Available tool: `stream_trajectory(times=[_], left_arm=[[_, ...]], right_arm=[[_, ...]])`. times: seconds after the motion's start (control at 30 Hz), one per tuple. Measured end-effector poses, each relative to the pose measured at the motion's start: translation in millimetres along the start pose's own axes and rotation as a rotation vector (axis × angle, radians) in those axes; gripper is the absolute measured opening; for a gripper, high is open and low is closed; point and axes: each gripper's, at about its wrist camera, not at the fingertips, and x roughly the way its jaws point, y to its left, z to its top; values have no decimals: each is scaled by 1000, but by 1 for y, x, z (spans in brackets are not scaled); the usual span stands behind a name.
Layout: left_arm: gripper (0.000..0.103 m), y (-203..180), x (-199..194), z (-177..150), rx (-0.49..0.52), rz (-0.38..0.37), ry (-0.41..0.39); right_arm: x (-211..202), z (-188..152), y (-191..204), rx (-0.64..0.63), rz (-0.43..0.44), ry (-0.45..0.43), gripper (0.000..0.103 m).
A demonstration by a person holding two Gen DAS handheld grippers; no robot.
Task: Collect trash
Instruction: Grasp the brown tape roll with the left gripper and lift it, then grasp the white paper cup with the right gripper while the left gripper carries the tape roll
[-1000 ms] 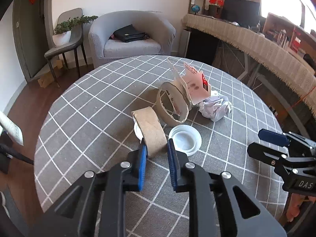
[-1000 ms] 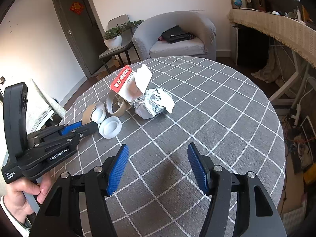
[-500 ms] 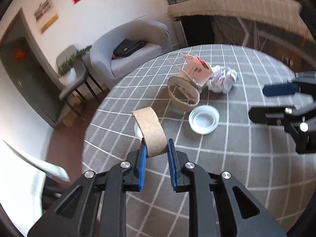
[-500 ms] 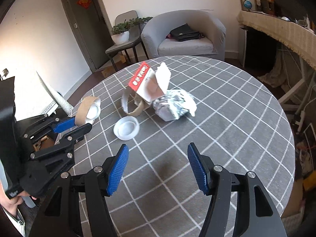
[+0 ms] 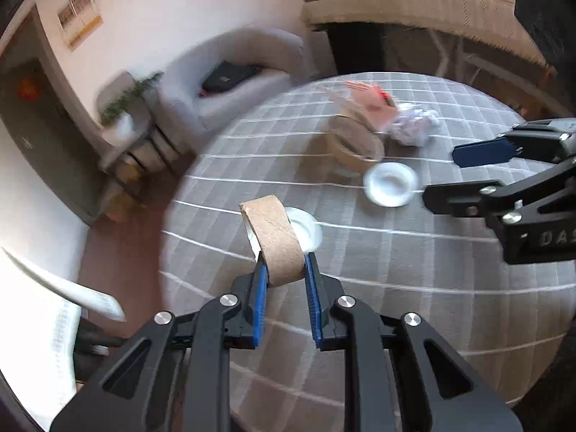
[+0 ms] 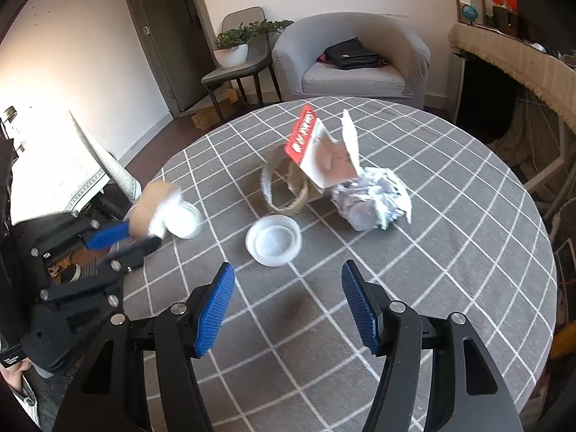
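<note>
My left gripper (image 5: 285,270) is shut on a brown cardboard ring (image 5: 273,237) and holds it above the table's left edge; it shows blurred in the right wrist view (image 6: 153,208). My right gripper (image 6: 288,302) is open and empty, low over the grey checked tablecloth (image 6: 450,270). In front of it lie a white plastic lid (image 6: 273,239), a second white lid (image 6: 185,216), a cardboard band (image 6: 284,187), a torn red-and-white carton (image 6: 324,154) and a crumpled paper ball (image 6: 370,203).
A grey armchair (image 6: 352,61) with a black bag stands behind the table. A chair with a potted plant (image 6: 234,46) stands at the back left. A long counter (image 6: 514,57) runs along the right. A white bag (image 6: 54,176) hangs off the table's left side.
My left gripper has lifted the cardboard ring off the table and swung it left toward the table edge. My right gripper has moved a little closer to the white lid, still open.
</note>
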Motion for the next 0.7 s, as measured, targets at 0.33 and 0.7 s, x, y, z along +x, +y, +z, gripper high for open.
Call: stream_trajectory(times=[0.33,0.7], left_arm=[[22,28,-10,-14,-76,-43,-12],[22,71,-18,-41,-130,-1,-9]], right_arm=[[11,9,31,-44,34,5,63],[46,23,74,-122,52,52,52]])
